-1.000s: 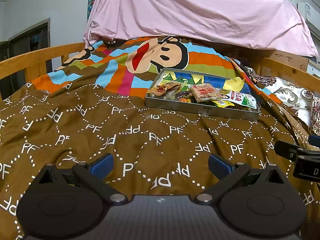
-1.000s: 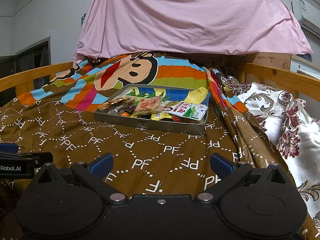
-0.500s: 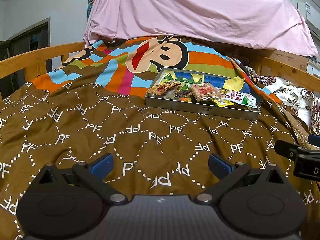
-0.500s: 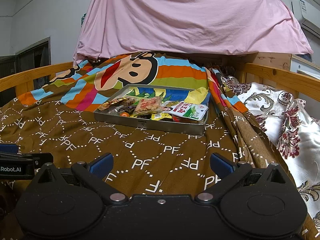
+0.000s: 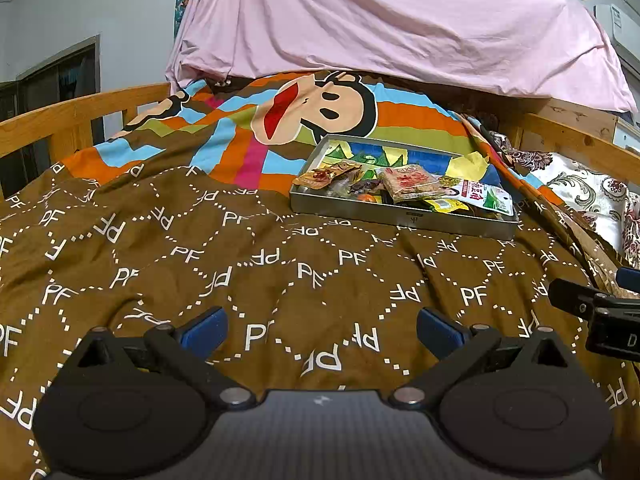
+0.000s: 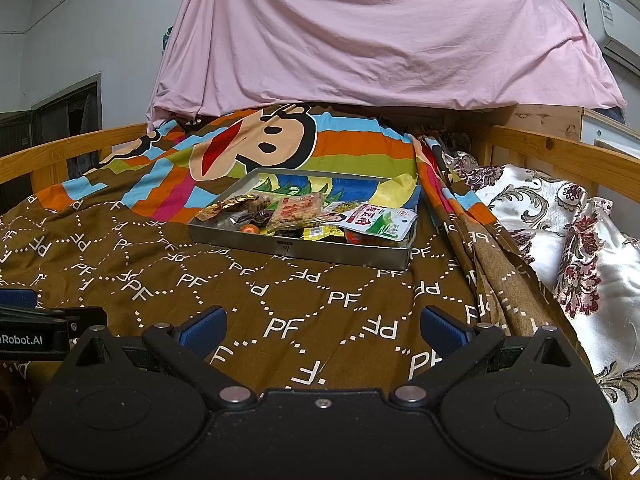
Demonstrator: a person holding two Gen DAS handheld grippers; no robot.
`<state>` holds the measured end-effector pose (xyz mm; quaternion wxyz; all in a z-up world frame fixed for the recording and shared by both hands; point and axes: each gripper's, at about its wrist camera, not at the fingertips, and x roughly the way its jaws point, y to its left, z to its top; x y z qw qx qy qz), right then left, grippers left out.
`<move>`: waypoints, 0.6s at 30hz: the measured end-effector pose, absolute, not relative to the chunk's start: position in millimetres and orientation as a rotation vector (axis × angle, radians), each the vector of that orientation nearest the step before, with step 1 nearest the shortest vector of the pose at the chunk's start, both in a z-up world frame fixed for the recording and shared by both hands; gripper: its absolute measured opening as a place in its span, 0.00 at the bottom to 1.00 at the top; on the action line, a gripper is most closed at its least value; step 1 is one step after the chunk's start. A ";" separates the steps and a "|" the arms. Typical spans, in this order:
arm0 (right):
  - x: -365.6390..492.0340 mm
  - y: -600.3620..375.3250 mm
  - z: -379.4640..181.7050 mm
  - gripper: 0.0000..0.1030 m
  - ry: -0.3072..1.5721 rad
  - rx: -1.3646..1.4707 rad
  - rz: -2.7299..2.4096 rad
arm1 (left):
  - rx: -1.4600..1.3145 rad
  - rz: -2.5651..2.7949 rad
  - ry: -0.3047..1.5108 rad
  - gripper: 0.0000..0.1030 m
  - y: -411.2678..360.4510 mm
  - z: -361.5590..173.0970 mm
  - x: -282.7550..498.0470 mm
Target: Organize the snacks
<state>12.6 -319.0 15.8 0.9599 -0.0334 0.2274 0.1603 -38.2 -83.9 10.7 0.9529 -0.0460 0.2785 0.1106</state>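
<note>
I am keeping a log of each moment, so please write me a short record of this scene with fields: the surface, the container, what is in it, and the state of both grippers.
surface: brown blanket with white "PF" print, spread on a bed with a wooden rail
container: metal tray, lying on the blanket ahead of both grippers
contents: several snack packets piled together, among them a white and green packet at the right end and a pink packet near the middle
left gripper: open, empty, above the blanket
right gripper: open, empty, above the blanket
backdrop: pink sheet
</note>
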 end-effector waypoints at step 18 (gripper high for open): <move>12.7 -318.6 15.8 0.99 0.459 -0.070 0.326 | -0.132 0.208 0.588 1.00 -79.7 11.9 -37.7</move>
